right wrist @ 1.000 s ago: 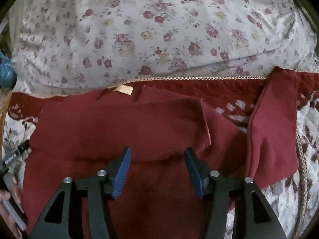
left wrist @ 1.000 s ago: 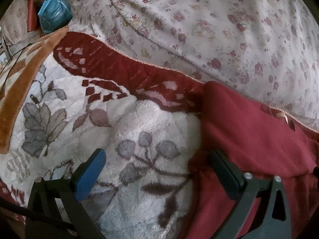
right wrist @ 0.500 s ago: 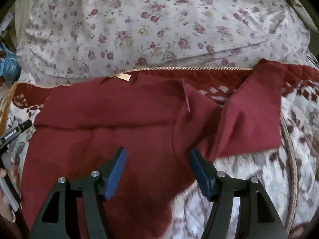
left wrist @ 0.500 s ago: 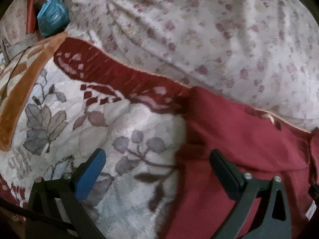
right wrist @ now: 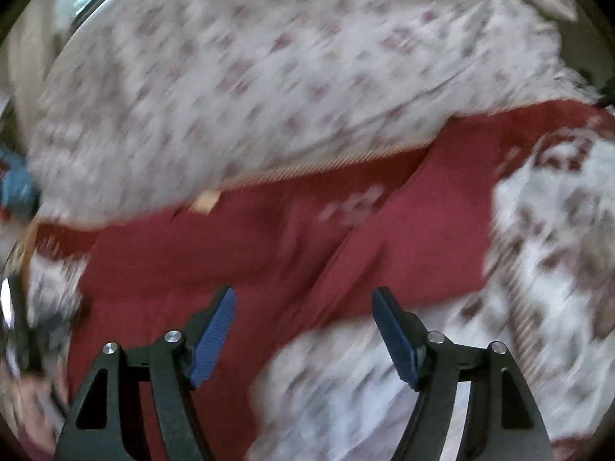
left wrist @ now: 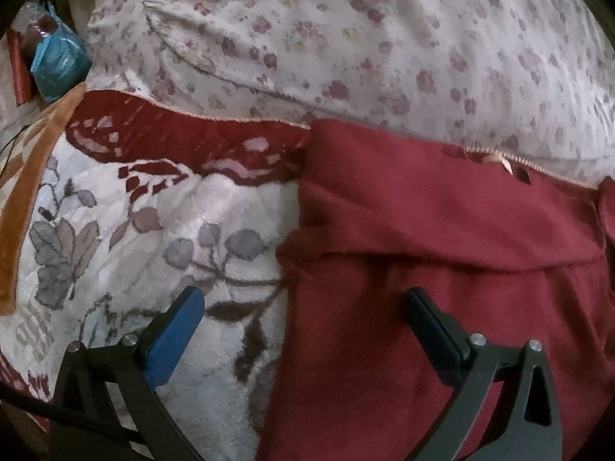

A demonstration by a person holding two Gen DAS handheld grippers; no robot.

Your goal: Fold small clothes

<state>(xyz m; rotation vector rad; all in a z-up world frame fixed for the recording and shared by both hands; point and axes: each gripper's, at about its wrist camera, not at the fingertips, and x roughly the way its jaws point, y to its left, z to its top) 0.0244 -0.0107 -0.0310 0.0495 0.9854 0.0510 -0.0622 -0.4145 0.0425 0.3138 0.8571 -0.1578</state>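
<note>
A dark red garment (left wrist: 442, 253) lies on a white fleece blanket (left wrist: 161, 230) with grey and red leaf patterns. Its left edge runs down between the fingers of my left gripper (left wrist: 303, 307), which is open and holds nothing. A small tan label (left wrist: 499, 159) shows at the garment's neck. In the blurred right wrist view the same garment (right wrist: 230, 253) spreads left, with one sleeve (right wrist: 434, 230) stretched out to the right. My right gripper (right wrist: 303, 307) hovers over the garment's lower right edge, its jaws opening, nothing gripped between them.
A floral quilt (left wrist: 346, 38) is heaped behind the garment. A blue bag (left wrist: 57, 61) sits at the far left, next to an orange blanket border (left wrist: 23, 199). The other gripper and a hand (right wrist: 23, 345) show at the right wrist view's left edge.
The left gripper slid right, so the garment's edge now lies between its fingers. The right gripper moved right and up, its jaws spread wider, and the sleeve now lies stretched out.
</note>
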